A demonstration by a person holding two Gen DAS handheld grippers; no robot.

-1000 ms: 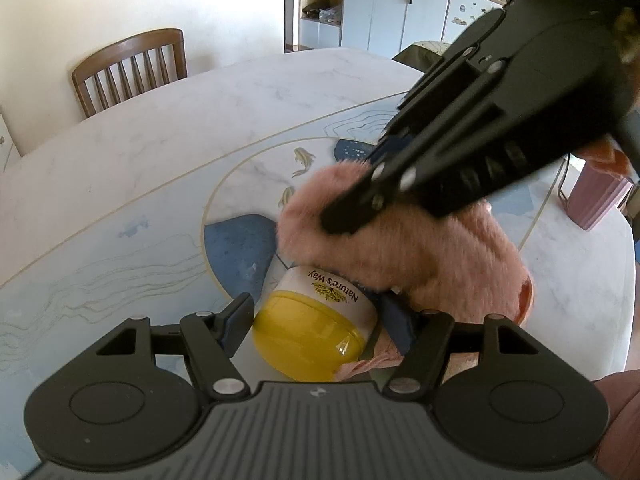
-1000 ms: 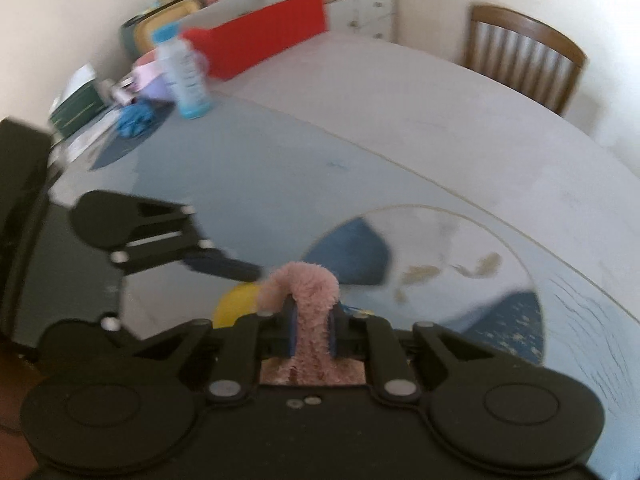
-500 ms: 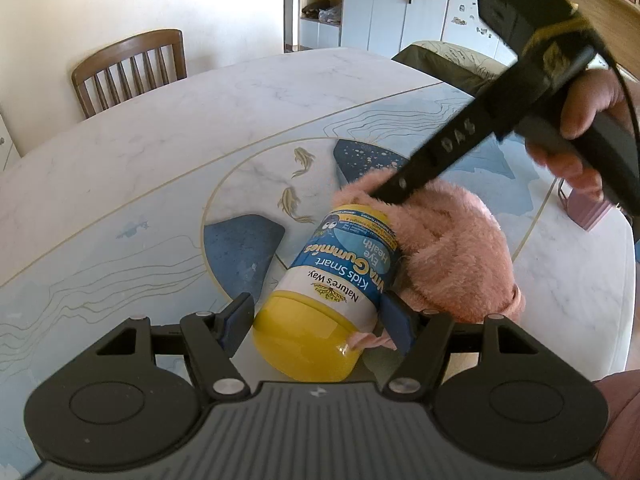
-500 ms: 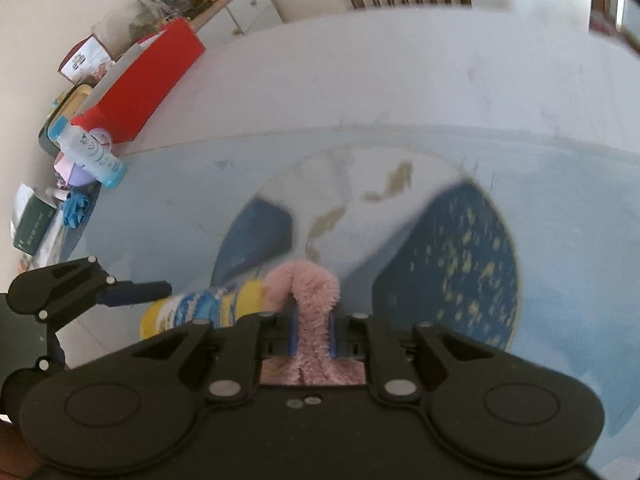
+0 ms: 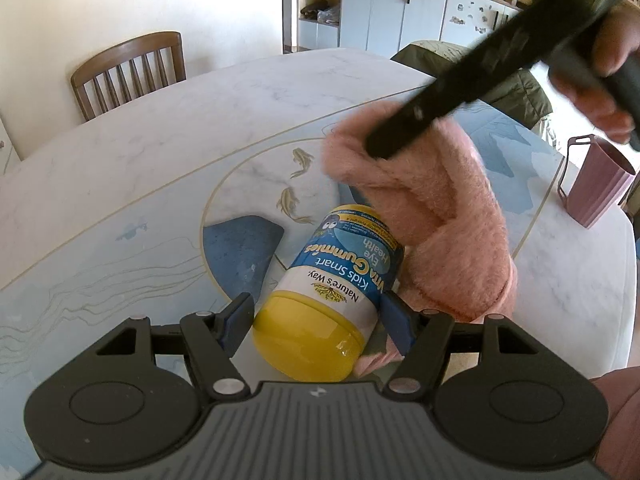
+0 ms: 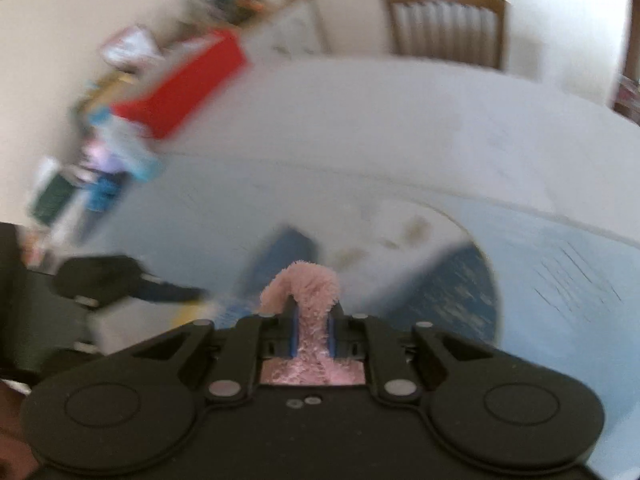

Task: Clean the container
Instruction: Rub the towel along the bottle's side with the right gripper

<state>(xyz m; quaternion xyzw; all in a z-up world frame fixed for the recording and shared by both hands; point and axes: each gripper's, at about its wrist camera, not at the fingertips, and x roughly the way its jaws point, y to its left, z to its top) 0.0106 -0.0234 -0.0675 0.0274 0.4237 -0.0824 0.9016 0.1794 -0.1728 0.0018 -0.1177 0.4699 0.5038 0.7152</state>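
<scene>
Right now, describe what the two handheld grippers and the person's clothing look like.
Both the left gripper and the right gripper are matte black plastic with round discs on each side, silver pivot screws and blue pads on the fingers. The left body is ribbed grey. A pink sleeve shows at lower right.

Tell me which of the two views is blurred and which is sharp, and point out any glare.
Left wrist view: sharp on the bottle, with a glare spot on its yellow cap; only the right gripper above the pink cloth is smeared. Right wrist view: heavy motion blur across the table and red box; the pinched cloth stays fairly crisp.
</scene>
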